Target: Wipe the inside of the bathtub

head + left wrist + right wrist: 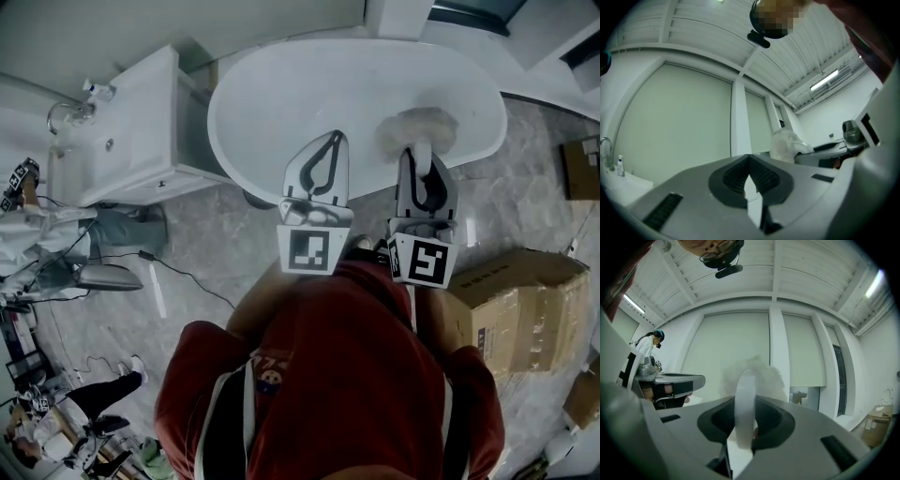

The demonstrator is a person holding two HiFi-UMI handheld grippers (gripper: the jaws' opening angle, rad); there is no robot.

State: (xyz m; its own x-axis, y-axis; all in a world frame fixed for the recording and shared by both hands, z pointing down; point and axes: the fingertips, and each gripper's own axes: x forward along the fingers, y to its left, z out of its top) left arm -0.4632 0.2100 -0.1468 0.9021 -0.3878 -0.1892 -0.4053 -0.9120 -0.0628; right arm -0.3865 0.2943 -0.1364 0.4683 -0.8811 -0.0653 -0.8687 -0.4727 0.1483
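Note:
The white oval bathtub (281, 94) lies ahead of me in the head view. Both grippers are held over its near rim. My left gripper (334, 139) is shut with nothing in it, its tips meeting (749, 158). My right gripper (422, 161) is shut on the white handle (745, 394) of a fluffy white duster (417, 129). The duster's head (754, 373) sticks out past the jaws, over the tub's right side. In the left gripper view the duster (786, 143) shows off to the right. Both gripper views are tilted up at the wall and ceiling.
A white sink cabinet (127, 131) with a tap (67, 112) stands left of the tub. Cardboard boxes (525, 291) sit on the floor at right, and a cable (187, 277) runs at left. Other people stand at the far left (37, 234).

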